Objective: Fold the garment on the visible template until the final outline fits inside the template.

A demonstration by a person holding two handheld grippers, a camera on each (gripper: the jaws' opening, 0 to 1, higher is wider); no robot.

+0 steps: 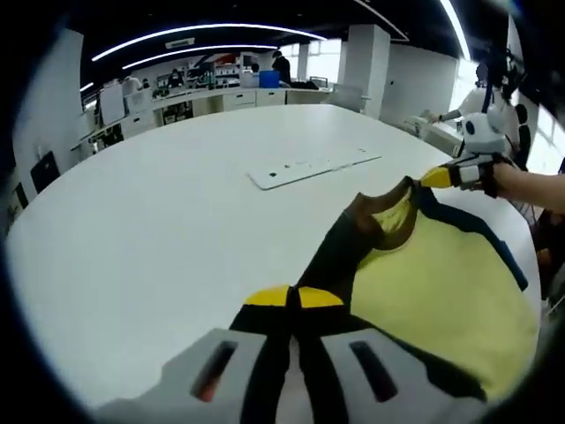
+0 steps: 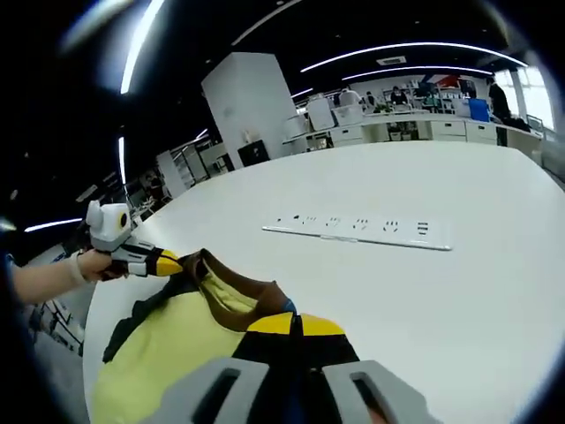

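Garment (image 1: 441, 291): soft, light, limp; best taken at its edges.
Left tongs (image 1: 293, 299): clamped on dark trim.
Right tongs (image 2: 296, 325): clamped on collar edge.

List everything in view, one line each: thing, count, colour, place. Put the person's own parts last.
shirt: one, yellow with dark sleeves and brown collar, held up over the near edge of the table, stretched between both grippers.
table: one, white, large and rounded, under the shirt.
power strip: one, white, flat in the middle of the table beyond the shirt.
cabinets: a row, white, along the far wall behind the table.
column: one, white, behind the table.
ceiling lights: several long strips, white, overhead.
left gripper: one, grey with yellow-tipped fingers, shut on a shirt shoulder.
right gripper: one, same colours, shut on the other shoulder.
forearm: one, bare, behind the right gripper.
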